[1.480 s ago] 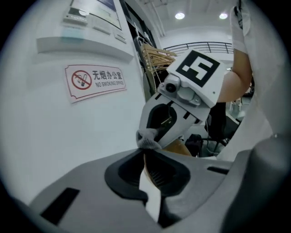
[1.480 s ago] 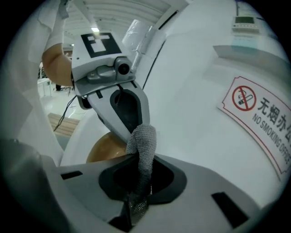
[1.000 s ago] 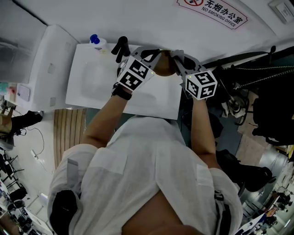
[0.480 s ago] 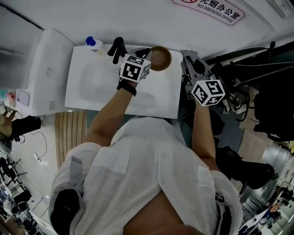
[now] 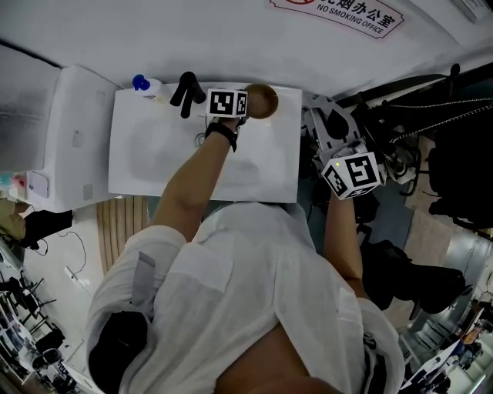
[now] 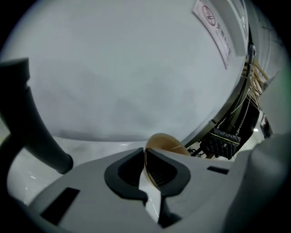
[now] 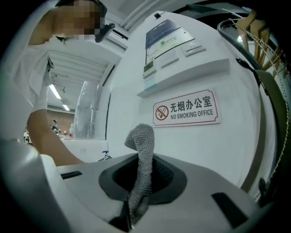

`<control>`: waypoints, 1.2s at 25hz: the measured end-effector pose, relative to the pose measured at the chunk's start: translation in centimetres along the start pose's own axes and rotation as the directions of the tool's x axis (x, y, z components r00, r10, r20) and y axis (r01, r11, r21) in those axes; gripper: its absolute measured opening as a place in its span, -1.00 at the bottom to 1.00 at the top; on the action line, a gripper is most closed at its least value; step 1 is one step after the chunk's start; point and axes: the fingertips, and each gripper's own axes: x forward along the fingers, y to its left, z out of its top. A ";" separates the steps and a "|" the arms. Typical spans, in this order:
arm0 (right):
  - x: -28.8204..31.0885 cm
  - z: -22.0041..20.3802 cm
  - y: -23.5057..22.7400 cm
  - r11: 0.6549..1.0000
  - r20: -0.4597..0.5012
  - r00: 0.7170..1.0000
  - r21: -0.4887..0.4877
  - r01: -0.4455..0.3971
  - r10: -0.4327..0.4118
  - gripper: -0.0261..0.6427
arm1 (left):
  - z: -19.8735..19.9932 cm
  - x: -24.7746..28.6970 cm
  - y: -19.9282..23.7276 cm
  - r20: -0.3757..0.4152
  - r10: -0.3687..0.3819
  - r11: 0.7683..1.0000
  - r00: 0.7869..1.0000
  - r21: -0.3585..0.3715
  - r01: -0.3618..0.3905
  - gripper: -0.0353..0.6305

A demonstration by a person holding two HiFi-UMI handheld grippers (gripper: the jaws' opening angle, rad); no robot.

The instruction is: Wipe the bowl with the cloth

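Left gripper (image 6: pixel 145 157) pinches the bowl (image 6: pixel 166 141) rim, right gripper (image 7: pixel 138 182) pinches the cloth (image 7: pixel 141 141), so hold the bowl steady and bring the cloth toward 10 o'clock

A white rectangle sign with a red edge (image 7: pixel 184 112) is hanging on the white wall (image 7: pixel 236 150). It is showing a red circle with a crossed-out cigarette. Next to the circle it is showing the Chinese words 无烟办公室, with NO SMOKING OFFICE under them in red letters. In the head view the sign (image 5: pixel 339 11) is showing the same English words. In the left gripper view the sign (image 6: pixel 217 31) is looking too small to read. Higher on the wall, a white panel with a blue and green label (image 7: pixel 166 41) is carrying print too tiny to read.
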 end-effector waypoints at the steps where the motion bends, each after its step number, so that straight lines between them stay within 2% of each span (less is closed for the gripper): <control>1: -0.3 0.2 -0.1 1.000 0.004 1.000 -0.009 0.002 -0.002 -0.76 | -0.2 0.6 0.3 -0.009 -0.001 0.999 1.000 -0.032 0.001 -0.82; 4: -1.1 0.8 -0.3 0.999 0.010 1.000 -0.029 0.019 -0.019 -0.76 | -0.8 2.0 0.9 -0.029 0.000 0.995 1.000 -0.103 -0.003 -0.82; 8: -2.0 0.9 -1.1 0.998 0.005 0.999 -0.035 0.044 -0.044 -0.76 | -1.4 3.3 1.3 -0.047 0.004 0.990 0.999 -0.139 -0.011 -0.82; 12: -2.7 0.8 -1.9 0.998 0.005 0.998 -0.020 0.067 -0.067 -0.76 | -1.0 3.9 0.9 -0.008 -0.019 0.984 1.000 -0.174 0.018 -0.82; 14: -2.8 0.9 -2.1 0.997 0.007 0.997 -0.020 0.074 -0.074 -0.76 | -0.5 3.9 0.7 0.027 -0.032 0.983 0.999 -0.182 0.036 -0.71; 16: -2.9 1.1 -2.1 0.997 0.013 0.997 -0.022 0.080 -0.079 -0.76 | 0.1 3.4 0.5 0.059 -0.042 0.984 0.997 -0.172 0.052 -0.43; 17: -2.9 1.2 -2.2 0.996 0.019 0.996 -0.021 0.082 -0.082 -0.76 | 0.5 3.0 0.5 0.075 -0.048 0.986 0.996 -0.156 0.060 -0.37; 23: -3.3 2.0 -2.4 0.995 0.053 0.994 -0.021 0.095 -0.094 -0.76 | 2.3 -2.6 -0.6 0.188 -0.093 0.995 0.978 -0.008 0.097 -0.32; 25: -3.5 2.4 -2.5 0.994 0.069 0.992 -0.021 0.106 -0.104 -0.76 | 3.1 -5.7 -1.4 0.251 -0.129 0.992 0.959 0.033 0.125 -0.32; 27: -3.7 3.1 -2.5 0.993 0.086 0.990 -0.030 0.114 -0.111 -0.76 | 4.4 -9.3 -2.7 0.335 -0.183 0.983 0.924 0.075 0.168 -0.32; 28: -3.8 3.4 -2.5 0.992 0.095 0.989 -0.038 0.118 -0.114 -0.76 | 5.2 -11.2 -3.4 0.380 -0.215 0.977 0.900 0.099 0.191 -0.32; 30: -4.2 4.2 -2.5 0.991 0.116 0.986 -0.052 0.126 -0.119 -0.76 | 6.8 -15.2 -4.6 0.473 -0.273 0.961 0.838 0.166 0.220 -0.35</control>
